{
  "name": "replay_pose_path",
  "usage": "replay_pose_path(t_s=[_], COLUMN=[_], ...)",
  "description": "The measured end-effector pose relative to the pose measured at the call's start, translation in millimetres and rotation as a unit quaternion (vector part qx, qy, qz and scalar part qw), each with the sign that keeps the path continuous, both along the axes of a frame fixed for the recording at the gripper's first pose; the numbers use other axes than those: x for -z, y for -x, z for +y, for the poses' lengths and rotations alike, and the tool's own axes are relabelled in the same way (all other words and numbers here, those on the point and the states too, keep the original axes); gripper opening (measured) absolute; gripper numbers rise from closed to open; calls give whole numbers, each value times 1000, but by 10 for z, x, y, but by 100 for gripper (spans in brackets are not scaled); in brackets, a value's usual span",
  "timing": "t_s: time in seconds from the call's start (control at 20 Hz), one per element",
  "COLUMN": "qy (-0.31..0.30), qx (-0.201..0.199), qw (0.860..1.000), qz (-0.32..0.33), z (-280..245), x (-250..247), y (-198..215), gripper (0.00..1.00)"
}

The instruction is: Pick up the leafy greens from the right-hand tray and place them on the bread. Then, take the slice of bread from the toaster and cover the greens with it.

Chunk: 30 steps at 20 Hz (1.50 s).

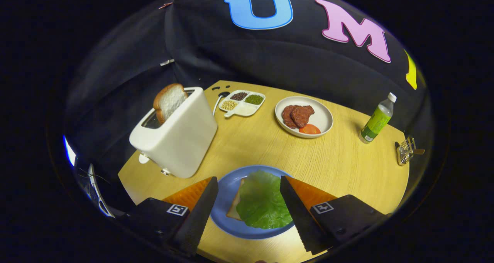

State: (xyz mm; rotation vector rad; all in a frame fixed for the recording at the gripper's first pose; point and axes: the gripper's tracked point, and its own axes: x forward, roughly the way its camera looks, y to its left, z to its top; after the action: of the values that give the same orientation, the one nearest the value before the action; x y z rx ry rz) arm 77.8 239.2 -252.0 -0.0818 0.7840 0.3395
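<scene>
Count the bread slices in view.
2. One slice stands in the toaster. The other lies on the blue plate under the lettuce, between the open jaws of the gripper.

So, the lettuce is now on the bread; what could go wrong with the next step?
1. The bread slice leans in the white toaster slot; a grip on its top edge may slip or tear it.
2. Pulling the slice upward might tip or drag the toaster, which stands near the table edge.
3. The lettuce leaf overhangs the lower bread on the blue plate; the open gripper, or a badly placed slice, may shift it.
</scene>
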Motion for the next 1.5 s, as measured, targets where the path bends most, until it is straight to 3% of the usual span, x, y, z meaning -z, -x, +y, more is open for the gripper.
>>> replay_pose_path(t_s=[0.3, 0.65, 1.15, 1.5], qy=[-12, -25, -14, 26], qx=[-25, -72, -106, -70], qw=[998, 995, 992, 995], qz=[-50, -69, -62, -65], z=[353, 1087, 2018, 2133], x=[-699, -976, -624, -347], y=[-216, -616, -855, -964], gripper=[100, 100, 100, 100])
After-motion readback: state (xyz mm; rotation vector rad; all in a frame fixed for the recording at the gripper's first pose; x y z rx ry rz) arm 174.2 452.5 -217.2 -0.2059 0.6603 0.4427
